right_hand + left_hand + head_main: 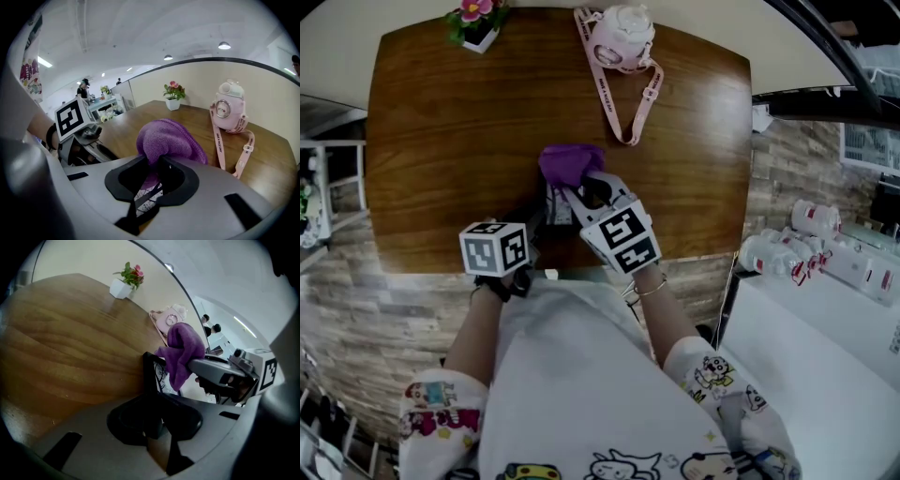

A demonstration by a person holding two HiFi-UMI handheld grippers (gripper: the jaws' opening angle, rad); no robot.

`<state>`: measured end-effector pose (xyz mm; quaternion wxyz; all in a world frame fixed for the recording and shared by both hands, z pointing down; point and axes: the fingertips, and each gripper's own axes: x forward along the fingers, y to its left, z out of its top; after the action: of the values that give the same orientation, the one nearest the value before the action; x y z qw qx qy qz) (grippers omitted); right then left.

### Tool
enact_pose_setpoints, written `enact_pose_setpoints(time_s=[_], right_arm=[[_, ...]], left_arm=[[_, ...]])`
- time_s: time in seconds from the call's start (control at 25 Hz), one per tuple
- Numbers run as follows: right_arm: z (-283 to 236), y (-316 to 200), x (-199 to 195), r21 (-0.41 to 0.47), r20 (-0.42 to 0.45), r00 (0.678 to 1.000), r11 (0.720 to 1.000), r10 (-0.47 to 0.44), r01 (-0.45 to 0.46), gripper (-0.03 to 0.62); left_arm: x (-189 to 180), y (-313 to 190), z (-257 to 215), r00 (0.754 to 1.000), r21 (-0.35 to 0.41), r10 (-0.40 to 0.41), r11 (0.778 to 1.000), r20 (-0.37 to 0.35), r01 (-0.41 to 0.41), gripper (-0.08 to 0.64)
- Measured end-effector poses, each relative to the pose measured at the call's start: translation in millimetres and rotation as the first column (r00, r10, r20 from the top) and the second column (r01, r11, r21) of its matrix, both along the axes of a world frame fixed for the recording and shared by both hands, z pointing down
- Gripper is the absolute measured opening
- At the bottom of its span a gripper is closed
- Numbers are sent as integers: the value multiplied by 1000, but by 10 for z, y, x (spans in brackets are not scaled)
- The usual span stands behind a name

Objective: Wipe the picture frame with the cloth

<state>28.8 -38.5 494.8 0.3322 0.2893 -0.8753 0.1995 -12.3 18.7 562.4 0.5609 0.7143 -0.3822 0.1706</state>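
Left tongs [153, 423] clamp the thin black picture frame [150, 373] by its edge; it looks light, stiff and fragile. Right tongs [153, 174] pinch the soft purple cloth [168, 138].

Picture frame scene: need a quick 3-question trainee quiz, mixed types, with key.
1. True or false: the right gripper is shut on the purple cloth.
2. What sits between the jaws of the left gripper? A) the picture frame B) the purple cloth C) nothing
3. In the head view, what stands at the far left corner of the table?

Key: 1 true. 2 A. 3 the flower pot.
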Motion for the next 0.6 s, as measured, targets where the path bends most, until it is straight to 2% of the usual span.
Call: enact_pose_setpoints(time_s=[0.32, 0.6], right_arm=[[195, 6, -346, -93, -23, 984, 980, -178, 175, 51], [428, 24, -477, -187, -67, 968, 956, -241, 225, 51]], left_arm=[[-7, -5, 5, 1000, -11, -4, 1000, -24, 4, 64], [-11, -1, -3, 999, -26, -9, 1000, -44, 7, 61]])
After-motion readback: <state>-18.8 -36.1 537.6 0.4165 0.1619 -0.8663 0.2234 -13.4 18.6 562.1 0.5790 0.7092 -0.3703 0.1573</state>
